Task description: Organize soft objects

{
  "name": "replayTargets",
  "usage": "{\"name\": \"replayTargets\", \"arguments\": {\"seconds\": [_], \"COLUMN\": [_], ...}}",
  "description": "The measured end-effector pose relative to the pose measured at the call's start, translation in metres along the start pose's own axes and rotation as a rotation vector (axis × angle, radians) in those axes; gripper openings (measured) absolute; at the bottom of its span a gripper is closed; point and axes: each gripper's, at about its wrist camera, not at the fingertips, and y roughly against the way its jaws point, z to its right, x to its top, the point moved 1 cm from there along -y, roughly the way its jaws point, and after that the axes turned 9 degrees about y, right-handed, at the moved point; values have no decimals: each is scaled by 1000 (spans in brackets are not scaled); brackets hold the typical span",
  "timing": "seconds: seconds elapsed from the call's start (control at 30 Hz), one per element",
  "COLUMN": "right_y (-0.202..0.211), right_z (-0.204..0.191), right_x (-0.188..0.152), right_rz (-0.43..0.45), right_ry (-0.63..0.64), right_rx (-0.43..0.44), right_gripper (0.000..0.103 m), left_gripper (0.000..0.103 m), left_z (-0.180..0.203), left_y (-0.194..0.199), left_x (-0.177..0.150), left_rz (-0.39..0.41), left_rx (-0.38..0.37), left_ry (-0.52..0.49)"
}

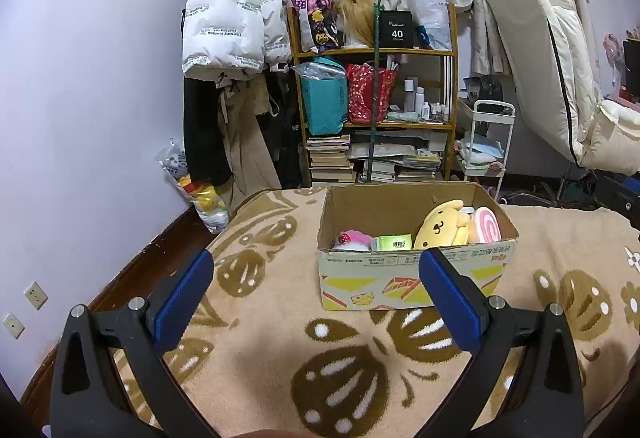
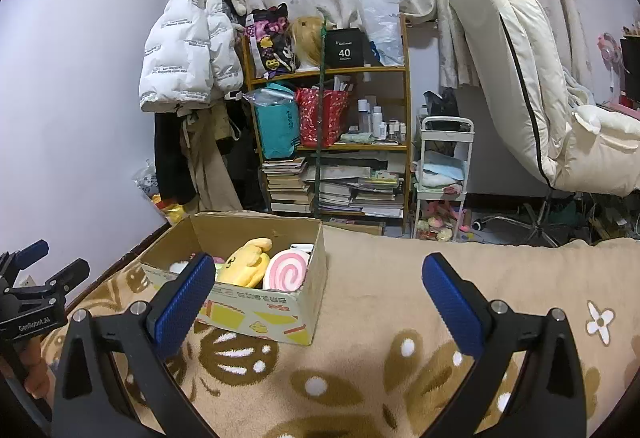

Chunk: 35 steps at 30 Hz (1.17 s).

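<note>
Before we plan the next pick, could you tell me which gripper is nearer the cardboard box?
Left. The left gripper faces the cardboard box directly; the right gripper sits off to its right.

A box (image 1: 416, 278) stands on the bed (image 1: 280, 318), holding a plush dog (image 1: 440, 228) in the middle, a roll cushion (image 1: 486, 226) to its right and a small packet (image 1: 392, 242) to its left. Behind the bed stands a shelf (image 1: 376, 53), with a jacket (image 1: 228, 17) hanging to its left and a cart (image 1: 486, 141) to its right.
</note>
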Motion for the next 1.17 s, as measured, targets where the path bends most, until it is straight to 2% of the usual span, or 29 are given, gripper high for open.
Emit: {"name": "replayTargets", "arguments": {"seconds": [1.17], "right_y": [-1], "right_z": [1], "right_x": [1], "right_rz": [-7], "right_ry": [-4], "right_rx": [-3], "right_gripper": [103], "left_gripper": [101], "left_z": [-1], "left_y": [-3], "left_x": [-4], "left_rz": [-10], "left_rx": [-6], "left_ry": [-9]}}
